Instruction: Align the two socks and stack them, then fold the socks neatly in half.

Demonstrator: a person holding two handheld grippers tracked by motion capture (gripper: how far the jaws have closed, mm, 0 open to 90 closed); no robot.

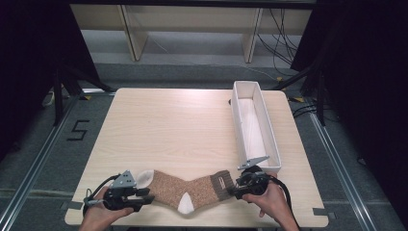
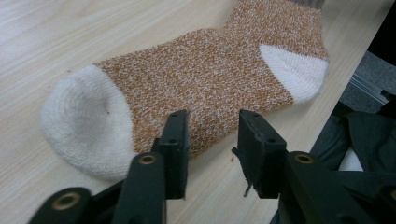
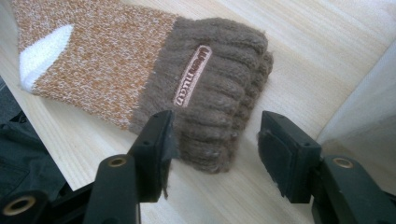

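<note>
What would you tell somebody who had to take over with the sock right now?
Left hand-held gripper: open, at the foot edge of the sock near the white toe, not gripping.
Right hand-held gripper: open, jaws either side of the brown cuff, pads not pressing it.
Sock: lying flat along the near edge of the table, toe to the person's left, cuff to the right.
White box: at the right of the table, nothing in it.
Done: sock spread out flat.
Left: probably grip the sock, fold it and put it in the box, though that is a guess.
</note>
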